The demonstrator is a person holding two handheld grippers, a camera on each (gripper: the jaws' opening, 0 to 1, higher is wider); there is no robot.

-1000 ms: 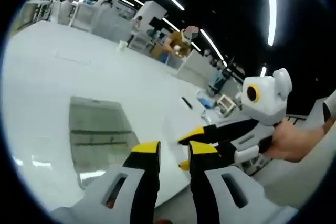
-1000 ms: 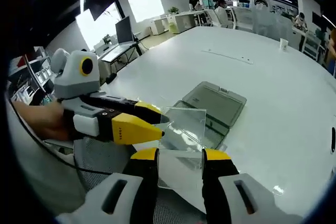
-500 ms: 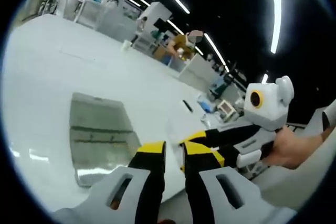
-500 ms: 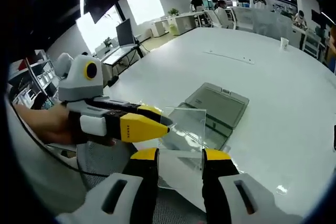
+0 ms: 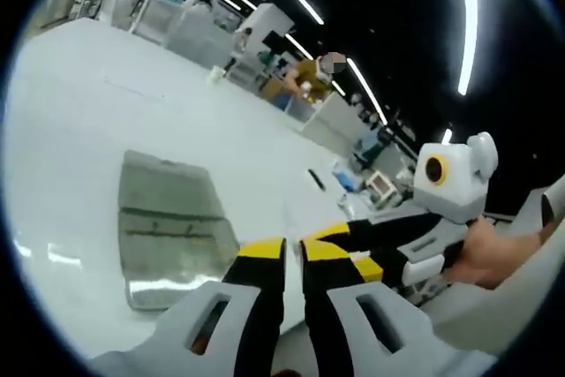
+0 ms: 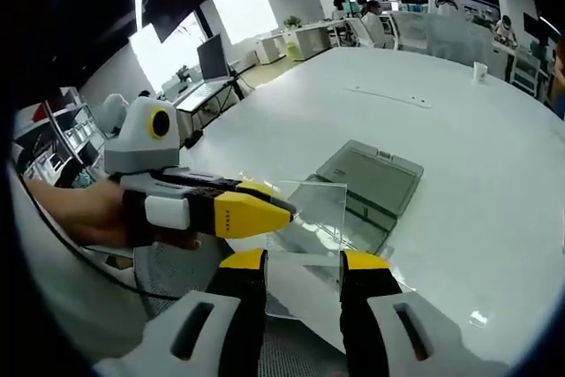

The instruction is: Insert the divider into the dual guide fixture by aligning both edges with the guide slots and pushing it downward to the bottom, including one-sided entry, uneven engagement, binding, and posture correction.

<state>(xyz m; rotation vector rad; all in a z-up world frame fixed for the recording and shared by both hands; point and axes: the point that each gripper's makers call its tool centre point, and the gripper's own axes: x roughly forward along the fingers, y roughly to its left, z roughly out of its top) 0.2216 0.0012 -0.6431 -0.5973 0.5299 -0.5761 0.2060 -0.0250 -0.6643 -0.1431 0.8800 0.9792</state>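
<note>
The dual guide fixture [image 6: 366,184] lies flat on the white table [image 6: 459,130], a shallow grey-green translucent tray with a cross rib showing in the left gripper view [image 5: 168,229]. Nothing stands in it that can be made out; its inside reads as bare, though the clear plastic makes that hard to be sure of.

The divider [image 6: 305,240], a clear square sheet, is held in the air just on the near side of the fixture, above the table edge and apart from the tray. In the right gripper view the right gripper [image 6: 303,262] has its yellow-tipped jaws spread fairly wide, one on either side of the sheet's lower part; whether they press on it cannot be told. The left gripper [image 6: 284,212] comes in from the left, held by a hand [image 6: 93,215], its yellow jaws brought together to a point at the sheet's left edge, apparently pinching it.

The left gripper view gives what the other does not: the left gripper's own jaws [image 5: 292,252] nearly closed, with only a thin gap, and the divider seen edge-on as a faint line [image 5: 286,218] rising from them. There the right gripper [image 5: 344,243] shows from the side, gripped by a hand [image 5: 494,253]. A dark pen-like object [image 5: 315,177] lies farther off on the table.
</note>
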